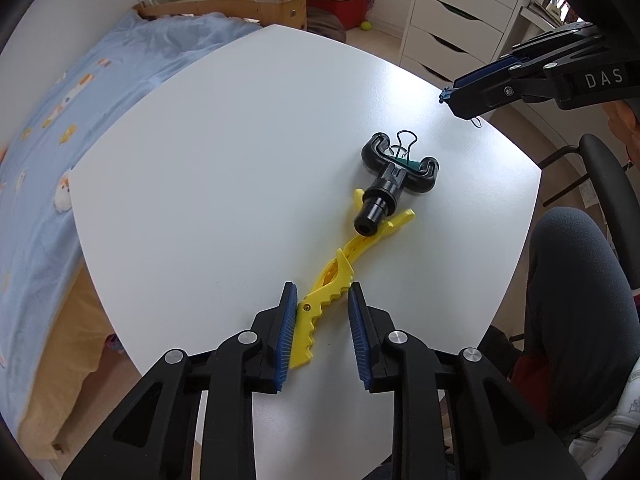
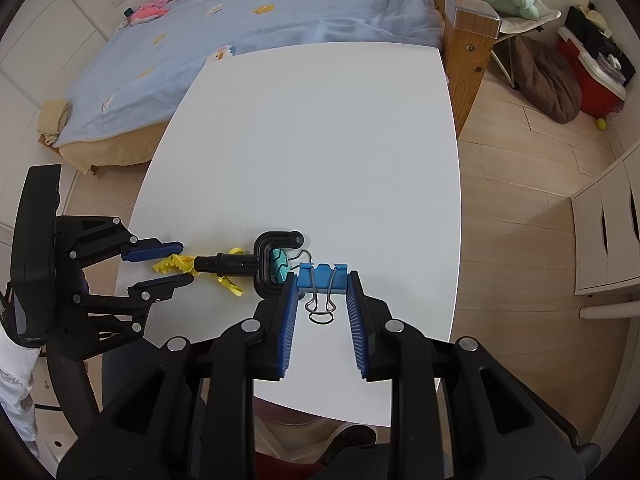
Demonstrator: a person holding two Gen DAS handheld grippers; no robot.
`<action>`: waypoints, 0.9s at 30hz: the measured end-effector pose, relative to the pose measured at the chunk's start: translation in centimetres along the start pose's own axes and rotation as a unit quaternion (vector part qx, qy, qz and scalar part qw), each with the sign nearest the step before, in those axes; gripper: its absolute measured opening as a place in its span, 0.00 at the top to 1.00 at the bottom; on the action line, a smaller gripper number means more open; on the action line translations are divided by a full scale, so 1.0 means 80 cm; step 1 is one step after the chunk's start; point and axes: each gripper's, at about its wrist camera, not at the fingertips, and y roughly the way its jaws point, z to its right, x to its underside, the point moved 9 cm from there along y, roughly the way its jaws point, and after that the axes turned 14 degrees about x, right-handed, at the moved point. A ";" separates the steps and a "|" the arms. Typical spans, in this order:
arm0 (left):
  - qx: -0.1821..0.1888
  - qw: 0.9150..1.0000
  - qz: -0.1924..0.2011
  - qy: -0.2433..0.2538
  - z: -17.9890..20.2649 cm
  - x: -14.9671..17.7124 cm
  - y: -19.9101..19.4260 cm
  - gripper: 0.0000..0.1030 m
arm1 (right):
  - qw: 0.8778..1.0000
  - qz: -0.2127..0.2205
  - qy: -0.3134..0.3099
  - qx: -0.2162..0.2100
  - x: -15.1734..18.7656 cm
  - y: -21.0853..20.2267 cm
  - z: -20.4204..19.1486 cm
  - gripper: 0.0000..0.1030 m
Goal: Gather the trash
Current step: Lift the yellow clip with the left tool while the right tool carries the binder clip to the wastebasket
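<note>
A yellow toothed plastic clip [image 1: 320, 304] lies on the white table [image 1: 240, 140], its far end under a black T-shaped plastic part [image 1: 394, 184]. My left gripper [image 1: 322, 294] points down over the clip's near end, and both blue pads touch the clip's sides. In the right wrist view the left gripper [image 2: 182, 264] straddles the yellow clip [image 2: 172, 265]. My right gripper [image 2: 323, 280] is shut on a blue binder clip [image 2: 322, 278], whose wire handles hang toward me. A teal binder clip [image 2: 278, 268] sits in the fork of the black part [image 2: 260, 264].
A bed with a light blue cover [image 1: 80, 100] borders the table's far side. White drawers [image 1: 460, 12] stand at the back right. A person's dark-trousered leg [image 1: 576, 300] and a black chair [image 1: 612, 200] are at the right edge. A red cooler [image 2: 592, 80] sits on the wooden floor.
</note>
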 end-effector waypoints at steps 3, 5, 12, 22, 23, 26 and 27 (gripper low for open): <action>-0.001 1.000 0.003 -0.016 0.001 0.002 -0.001 0.88 | 1.000 0.004 -0.005 -0.001 -0.001 -0.001 -0.004 0.76; -0.001 1.000 0.007 -0.026 0.002 0.005 -0.003 0.88 | 1.000 0.007 -0.007 -0.001 -0.001 -0.003 -0.005 0.76; -0.004 0.998 0.033 -0.050 0.008 0.012 -0.017 0.88 | 1.000 0.018 -0.009 -0.001 0.003 -0.012 -0.006 0.76; -0.014 0.994 0.080 -0.073 0.025 0.014 -0.059 0.88 | 0.998 0.051 -0.020 0.004 0.017 -0.039 -0.007 0.76; -0.016 0.994 0.084 -0.075 0.028 0.015 -0.063 0.88 | 0.998 0.055 -0.022 0.005 0.021 -0.041 -0.008 0.76; -0.024 0.992 0.098 -0.074 0.039 0.017 -0.078 0.88 | 0.997 0.066 -0.030 0.008 0.032 -0.051 -0.011 0.76; -0.026 0.991 0.104 -0.074 0.043 0.018 -0.083 0.88 | 0.997 0.071 -0.033 0.010 0.036 -0.055 -0.012 0.76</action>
